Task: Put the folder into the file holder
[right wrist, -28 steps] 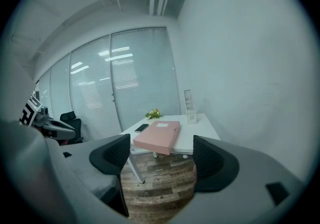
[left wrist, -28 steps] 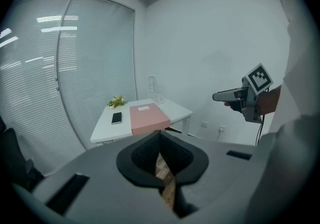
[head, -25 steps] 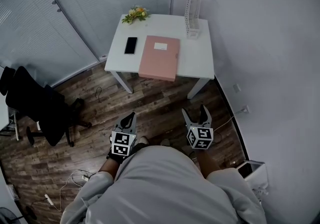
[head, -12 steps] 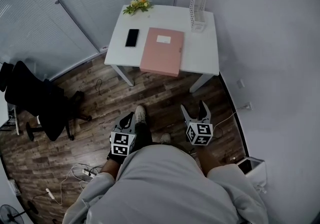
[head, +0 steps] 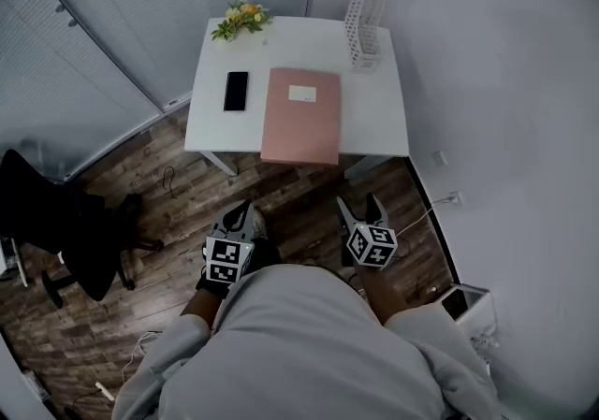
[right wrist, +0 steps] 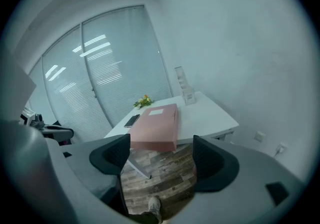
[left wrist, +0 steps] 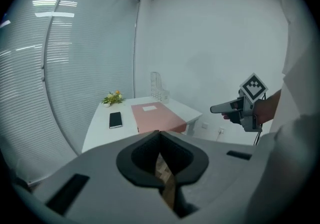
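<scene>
A pink folder (head: 301, 115) lies flat on the white table (head: 379, 119), its near end overhanging the front edge. The white mesh file holder (head: 363, 21) stands upright at the table's far right corner. Both grippers hang over the wooden floor, short of the table and close to my body. My left gripper (head: 238, 215) is shut with nothing in it, and its own view shows the folder (left wrist: 155, 118) and file holder (left wrist: 159, 87) far ahead. My right gripper (head: 361, 210) is open and empty, with the folder (right wrist: 157, 120) and file holder (right wrist: 184, 88) beyond its jaws.
A black phone (head: 236, 90) lies left of the folder, and a small bunch of flowers (head: 239, 20) sits at the far left corner. A black office chair (head: 56, 222) stands at left. A white bin (head: 463, 306) is by the right wall. Cables trail across the floor.
I have stepped closer to the table, which now sits nearer the grippers in the head view. Both grippers keep their places in front of my body, left shut and right open.
</scene>
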Demonstrator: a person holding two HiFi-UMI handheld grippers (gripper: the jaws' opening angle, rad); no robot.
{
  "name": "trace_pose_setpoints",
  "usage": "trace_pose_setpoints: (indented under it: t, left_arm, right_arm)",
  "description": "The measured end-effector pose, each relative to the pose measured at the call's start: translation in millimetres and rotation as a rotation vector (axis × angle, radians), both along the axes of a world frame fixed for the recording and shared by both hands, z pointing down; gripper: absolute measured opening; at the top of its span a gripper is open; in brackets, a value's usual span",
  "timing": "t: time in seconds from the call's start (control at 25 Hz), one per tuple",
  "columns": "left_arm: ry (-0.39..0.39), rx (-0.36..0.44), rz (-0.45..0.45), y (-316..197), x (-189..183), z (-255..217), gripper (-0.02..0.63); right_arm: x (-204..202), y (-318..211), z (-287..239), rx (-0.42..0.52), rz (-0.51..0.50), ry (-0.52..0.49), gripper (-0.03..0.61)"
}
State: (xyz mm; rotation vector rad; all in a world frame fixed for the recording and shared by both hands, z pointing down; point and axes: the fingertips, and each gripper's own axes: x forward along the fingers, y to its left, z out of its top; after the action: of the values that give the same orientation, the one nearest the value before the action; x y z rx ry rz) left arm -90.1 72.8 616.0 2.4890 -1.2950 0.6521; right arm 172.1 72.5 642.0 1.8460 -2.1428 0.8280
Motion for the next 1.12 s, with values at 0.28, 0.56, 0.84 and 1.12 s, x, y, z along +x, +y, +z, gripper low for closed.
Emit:
trace_pose_setpoints:
  t: [0.28, 0.56, 0.84, 1.12]
  left_arm:
    - [-0.001, -0.02, 0.029, -76.3, -56.5, -2.2, 0.008]
    - [-0.014, -0.067, 0.068, -113.1, -80.5, 7.1, 0.008]
    - [-0.08, -0.088, 0.083, -139.4, -83.7, 14.1, 0.008]
    - [-0.148, -0.098, 0.089, -152.0, -85.5, 10.3, 0.008]
  right_arm:
    - [-30.0, -55.8, 20.3, -0.095, 0.176, -0.162, 0.385]
    - [-41.6, -79.8, 50.4, -0.186, 0.456, -0.554, 0.385]
    - [-49.5, -101.0, 104.5, -0.215, 0.631, -0.931, 0.396]
    - [-69.6, -127.4, 150.7, -0.158, 0.665, -1.205, 0.402]
